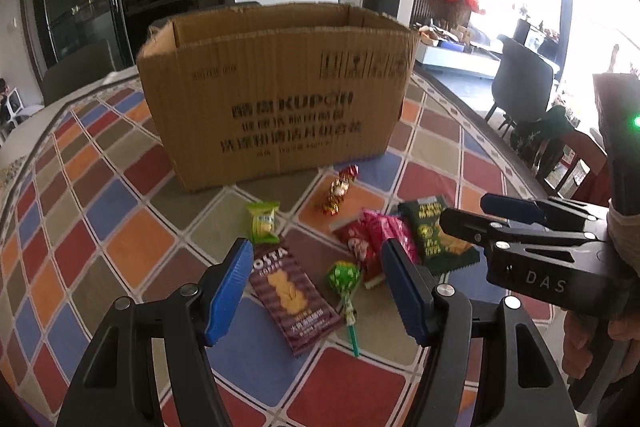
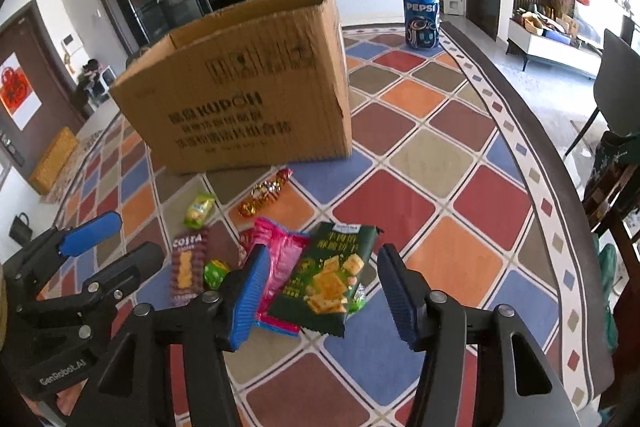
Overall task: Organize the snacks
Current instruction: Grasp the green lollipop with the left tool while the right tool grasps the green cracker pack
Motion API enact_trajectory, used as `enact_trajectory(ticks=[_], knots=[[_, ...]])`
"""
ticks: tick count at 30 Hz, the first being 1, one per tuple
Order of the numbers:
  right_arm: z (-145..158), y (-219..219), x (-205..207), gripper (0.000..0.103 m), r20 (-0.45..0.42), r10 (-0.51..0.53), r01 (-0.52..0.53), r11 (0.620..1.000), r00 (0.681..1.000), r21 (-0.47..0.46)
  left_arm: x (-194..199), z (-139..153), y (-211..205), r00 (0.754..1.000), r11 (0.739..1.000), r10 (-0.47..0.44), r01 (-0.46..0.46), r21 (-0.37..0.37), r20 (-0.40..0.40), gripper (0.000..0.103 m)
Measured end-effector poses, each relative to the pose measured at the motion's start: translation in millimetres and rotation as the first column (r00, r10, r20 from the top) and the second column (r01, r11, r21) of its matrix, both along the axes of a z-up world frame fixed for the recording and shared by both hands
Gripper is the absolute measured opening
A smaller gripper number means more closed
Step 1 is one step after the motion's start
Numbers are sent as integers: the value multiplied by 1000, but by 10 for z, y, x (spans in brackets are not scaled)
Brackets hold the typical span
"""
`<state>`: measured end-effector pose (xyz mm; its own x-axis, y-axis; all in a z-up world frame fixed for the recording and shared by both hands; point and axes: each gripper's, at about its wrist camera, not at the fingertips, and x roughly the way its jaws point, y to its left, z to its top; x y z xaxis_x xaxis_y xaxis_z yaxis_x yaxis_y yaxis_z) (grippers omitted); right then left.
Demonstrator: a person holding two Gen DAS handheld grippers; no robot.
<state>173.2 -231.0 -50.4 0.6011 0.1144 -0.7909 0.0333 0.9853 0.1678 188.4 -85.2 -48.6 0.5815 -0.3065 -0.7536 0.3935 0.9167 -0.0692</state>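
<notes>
An open cardboard box point(image 1: 276, 91) stands on the checkered table; it also shows in the right wrist view point(image 2: 236, 87). Snacks lie in front of it: a purple Costa biscuit pack point(image 1: 292, 299), a green lollipop point(image 1: 345, 279), a small green candy pack point(image 1: 263, 222), a gold-red wrapped candy point(image 1: 338, 189), red and pink packs point(image 1: 376, 243) and a dark green cracker pack point(image 2: 326, 279). My left gripper point(image 1: 316, 291) is open above the Costa pack and lollipop. My right gripper point(image 2: 320, 287) is open above the cracker pack, holding nothing.
A blue Pepsi can point(image 2: 421, 19) stands at the far side of the table, right of the box. The table's curved edge point(image 2: 532, 131) runs along the right. Dark chairs point(image 1: 520, 79) stand beyond it.
</notes>
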Motion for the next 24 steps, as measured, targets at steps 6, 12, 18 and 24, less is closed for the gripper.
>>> enact_trajectory(ticks=[6,12,18,24], knots=[[-108,73,32,57,-28,3,-4,999,1000,-39,-1,-190,3,999,1000,-21,22,3,-42,60],[-200,118,91,57,-55,-1,-4,996,998,-88,19,-318,-11,996,999,-45,44,-9,-73,57],[-264,160,133,57,-79,4,-13,995,997,-104,82,-444,-44,993,998,-64,62,-17,-104,54],[-350,151,159,57,-104,2,-13,994,995,-104,147,-519,-96,991,998,-68,67,-14,-118,51]])
